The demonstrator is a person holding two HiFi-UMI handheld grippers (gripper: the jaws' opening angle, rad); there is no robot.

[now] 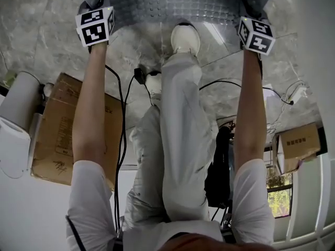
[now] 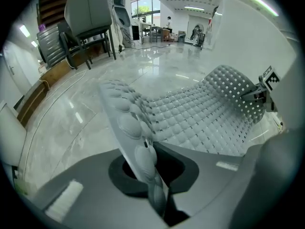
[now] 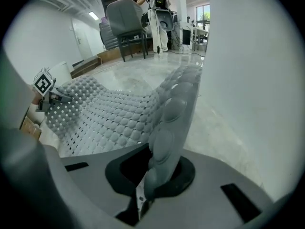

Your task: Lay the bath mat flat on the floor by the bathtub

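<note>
Holding the grey bath mat [image 1: 172,1] ahead of the white shoe [image 1: 185,38], just past its toe. Pinched at one corner in the left claw [image 2: 151,175], with jaws clamped on the bumpy rubber. Pinched at the other corner in the right claw [image 3: 148,180], clamped the same way. Stretched crosswise to the shoe, with the longer span seemingly running from claw to claw. Raised at both held ends and sagging into a shallow trough between them. Covered all over in round bumps and small holes. Cannot tell whether touching the marble floor [image 1: 47,35] anywhere.

Plenty of bare floor beyond the mat, on the side away from the shoe, with a grey chair [image 2: 90,13] well apart from it. Close along the mat's right end, a plain white surface [image 3: 257,80]. Behind the shoe, black cables [image 1: 121,114] trailing across the floor.

To the left of the shoe and behind it, a large cardboard box [image 1: 57,129], shut, contents unseen. To the right of the shoe and well apart, a smaller cardboard box [image 1: 296,145], also shut.
</note>
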